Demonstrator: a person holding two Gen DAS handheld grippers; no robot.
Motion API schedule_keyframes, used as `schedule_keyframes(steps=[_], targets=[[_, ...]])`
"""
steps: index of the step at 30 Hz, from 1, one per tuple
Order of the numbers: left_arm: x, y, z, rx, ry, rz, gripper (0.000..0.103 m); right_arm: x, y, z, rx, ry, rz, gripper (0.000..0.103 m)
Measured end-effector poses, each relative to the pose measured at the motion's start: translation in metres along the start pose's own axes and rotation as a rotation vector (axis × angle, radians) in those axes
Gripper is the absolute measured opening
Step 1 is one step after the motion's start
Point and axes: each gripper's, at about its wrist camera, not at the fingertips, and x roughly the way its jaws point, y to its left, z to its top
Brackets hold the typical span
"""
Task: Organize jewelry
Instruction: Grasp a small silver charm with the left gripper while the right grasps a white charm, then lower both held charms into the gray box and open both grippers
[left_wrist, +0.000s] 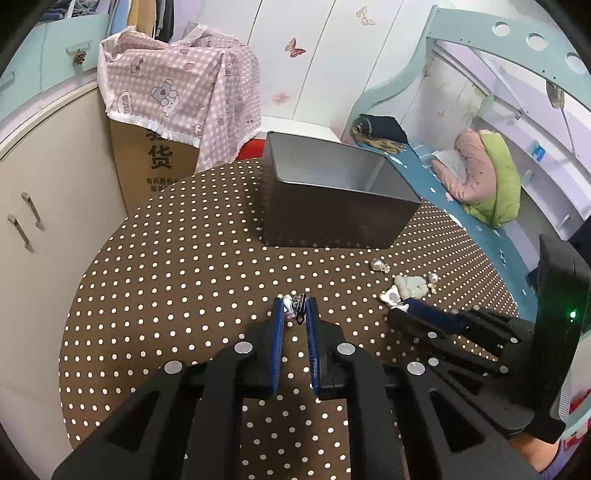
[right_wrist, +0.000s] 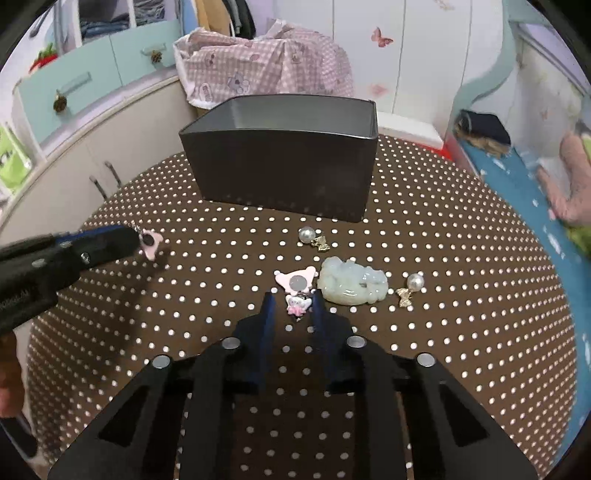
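My left gripper is shut on a pink charm earring, held just above the dotted cloth; the right wrist view shows its pink piece at the fingertips. My right gripper is open, its fingers on either side of a second pink charm earring lying on the cloth. Beside it lie a pale green jade carving and two pearl earrings with gold bows. A dark grey open box stands behind them, empty as far as I see.
The round table carries a brown cloth with white dots. A cardboard box under pink checked fabric and a white cabinet stand to the left. A bed with a blue sheet lies to the right.
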Motion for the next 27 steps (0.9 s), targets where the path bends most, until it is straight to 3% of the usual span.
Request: schedule_keyframes(steps=[9, 17, 21, 27], targets=[[-0.013, -0.005, 0.012, 0.007, -0.021, -0.078, 0.011, -0.038, -0.014, -0.002, 0.031, -0.063, 0.051, 0.013], [-0.032, -0.023, 0.052, 0.037, -0.075, -0.159, 0.011, -0.079, -0.033, 0.025, 0.087, -0.160, 0.091, 0.013], [-0.025, -0.029, 0.079, 0.048, -0.058, -0.163, 0.011, -0.079, -0.042, 0.049, 0.118, -0.175, 0.103, 0.013], [0.009, -0.032, 0.115, 0.035, 0.011, -0.101, 0.011, -0.063, -0.045, 0.086, 0.146, -0.178, 0.104, 0.013]])
